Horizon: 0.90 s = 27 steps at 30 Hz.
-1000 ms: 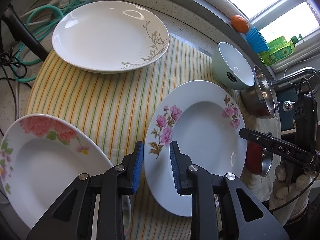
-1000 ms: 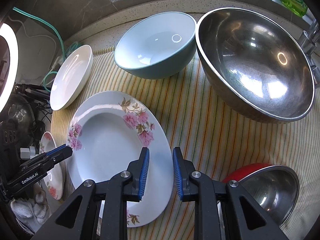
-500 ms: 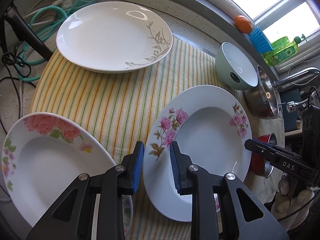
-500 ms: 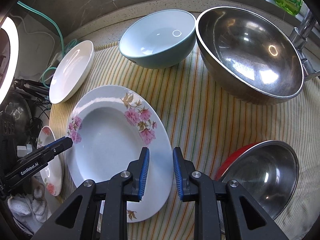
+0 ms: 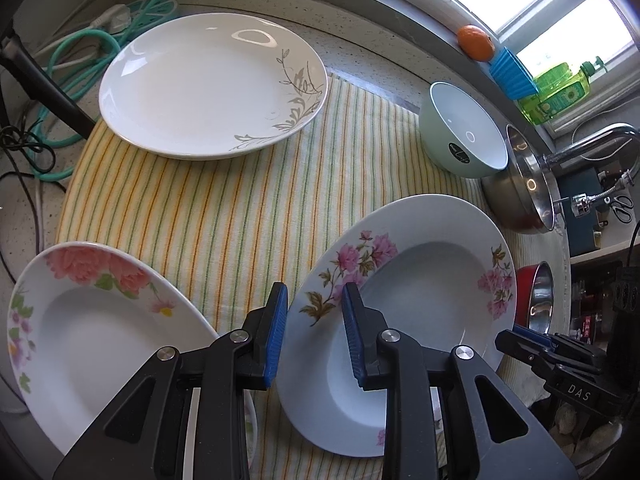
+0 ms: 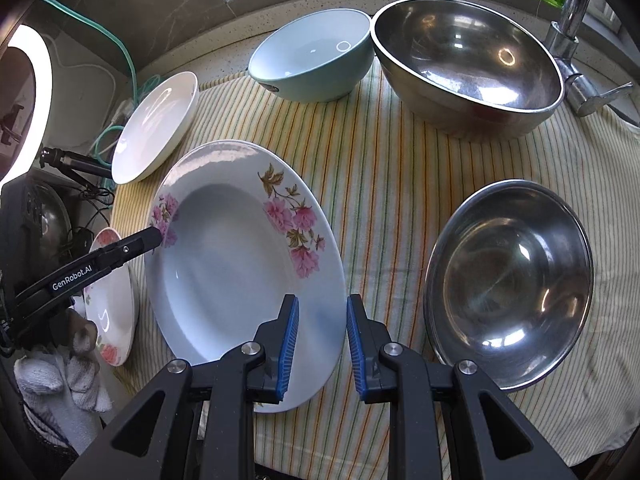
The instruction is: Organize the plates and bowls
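A pink-flowered deep plate [image 5: 424, 292] lies on the striped cloth [image 5: 224, 200]; it also shows in the right wrist view [image 6: 224, 264]. My left gripper [image 5: 314, 320] is open and empty, hovering over that plate's left rim. My right gripper [image 6: 320, 332] is open and empty over the plate's near right rim. A rose-patterned plate [image 5: 80, 336] lies at the left. A white plate with a grey leaf pattern [image 5: 208, 80] lies at the back. A pale green bowl [image 6: 312, 60], a large steel bowl [image 6: 468, 64] and a smaller steel bowl [image 6: 512, 284] stand to the right.
Green hose and cables [image 5: 72, 60] lie at the back left. A tap [image 6: 568, 40] stands behind the large steel bowl. An orange [image 5: 474, 42], a blue cup [image 5: 512, 72] and a green soap bottle [image 5: 556, 88] sit on the windowsill.
Both grippers have pulled back and up a little from the pink-flowered plate, widening the view. The dishes have not moved.
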{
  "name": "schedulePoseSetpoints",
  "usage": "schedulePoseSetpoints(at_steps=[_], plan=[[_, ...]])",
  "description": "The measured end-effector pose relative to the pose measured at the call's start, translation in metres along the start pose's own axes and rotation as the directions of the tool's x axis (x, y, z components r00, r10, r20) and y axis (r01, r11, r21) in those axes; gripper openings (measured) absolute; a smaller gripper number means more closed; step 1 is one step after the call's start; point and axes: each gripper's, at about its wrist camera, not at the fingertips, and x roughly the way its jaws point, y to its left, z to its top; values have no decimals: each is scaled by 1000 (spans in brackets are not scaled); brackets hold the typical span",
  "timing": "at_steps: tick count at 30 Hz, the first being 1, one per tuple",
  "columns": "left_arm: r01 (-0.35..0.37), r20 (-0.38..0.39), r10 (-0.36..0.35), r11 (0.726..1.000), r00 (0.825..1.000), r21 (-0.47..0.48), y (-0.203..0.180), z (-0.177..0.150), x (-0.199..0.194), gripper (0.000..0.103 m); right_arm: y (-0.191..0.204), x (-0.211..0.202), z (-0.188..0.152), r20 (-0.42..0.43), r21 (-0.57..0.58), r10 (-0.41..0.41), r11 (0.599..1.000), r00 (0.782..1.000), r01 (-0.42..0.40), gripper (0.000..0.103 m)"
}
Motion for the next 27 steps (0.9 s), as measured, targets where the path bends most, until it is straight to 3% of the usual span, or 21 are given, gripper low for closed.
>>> schedulePoseSetpoints(at_steps=[12, 14, 17, 19, 21, 23, 27], plan=[[-8, 3, 8, 998, 1000, 64, -19, 4, 2, 25, -6, -7, -34, -12, 55, 38, 998, 999, -37, 22], [75, -46, -72, 995, 996, 64, -25, 3, 7, 19, -4, -11, -41, -4, 41, 55, 998, 998, -54, 22], [-5, -14, 7, 991, 1000, 135, -44, -2, 12, 16, 1, -6, -46, -36, 58, 115, 992, 993, -113, 21], [46, -30, -43, 992, 999, 118, -47, -3, 12, 16, 3, 0, -52, -50, 52, 110, 993, 993, -108, 21], [30, 14, -32, 993, 999, 116, -47, -3, 2, 16, 2, 5, -60, -47, 55, 90, 995, 995, -88, 21], [26, 34, -31, 993, 999, 118, -46, -3, -6, 16, -1, 7, -65, -55, 76, 131, 989, 990, -127, 11], [-6, 45, 1, 994, 999, 111, -32, 2, -13, 16, -2, 5, -76, -31, 63, 103, 993, 994, -101, 11]])
